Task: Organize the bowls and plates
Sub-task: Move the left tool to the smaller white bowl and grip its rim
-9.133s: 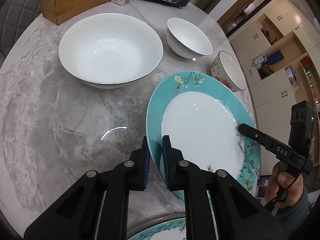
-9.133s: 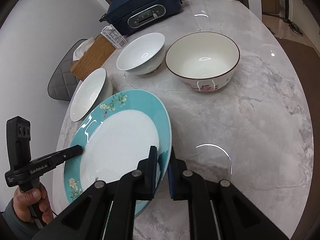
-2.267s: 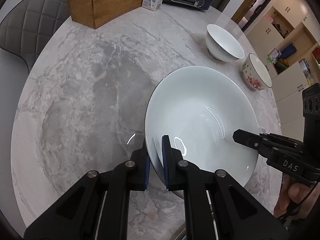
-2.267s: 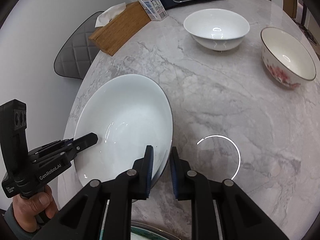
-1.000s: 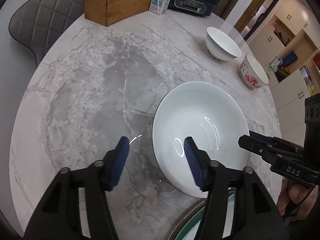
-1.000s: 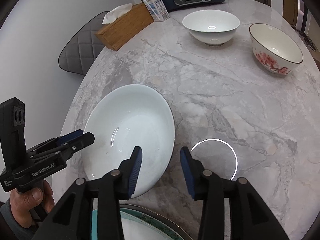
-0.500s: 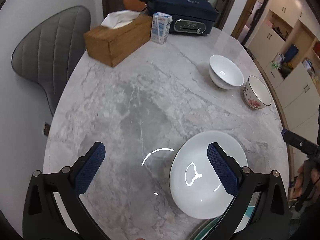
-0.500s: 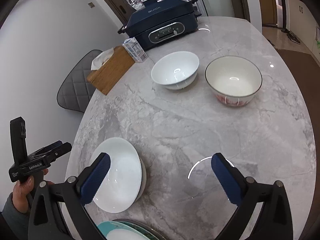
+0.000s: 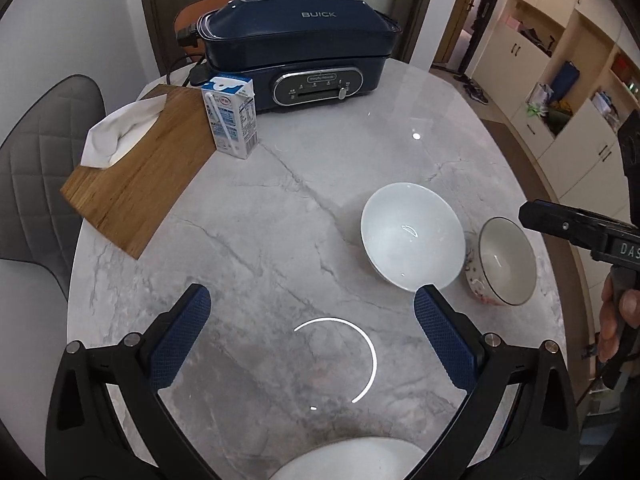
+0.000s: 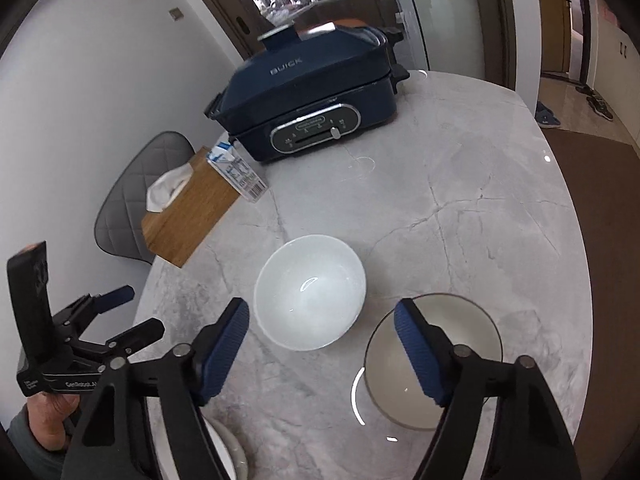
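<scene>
A small white bowl (image 9: 412, 236) and a floral bowl (image 9: 506, 260) with a dark rim stand side by side on the marble table (image 9: 260, 240). My left gripper (image 9: 308, 304) hangs wide open over bare marble, left of them. In the right wrist view, my right gripper (image 10: 320, 316) is open and its jaws are closing. The white bowl (image 10: 310, 292) shows in the gap, untouched, and the floral bowl (image 10: 432, 360) lies behind the right finger. A large white bowl (image 9: 352, 458) sits at the near edge, free of both grippers.
A dark blue electric cooker (image 9: 296, 48) stands at the back. A milk carton (image 9: 232, 116) and a wooden tissue box (image 9: 136, 172) are at the back left, beside a grey chair (image 9: 36, 168). A hand (image 9: 620, 312) holds the right gripper's handle.
Both grippers let go of the large white bowl, opened wide and rose away from it toward the two small bowls. The large bowl now lies at the bottom edge of both views.
</scene>
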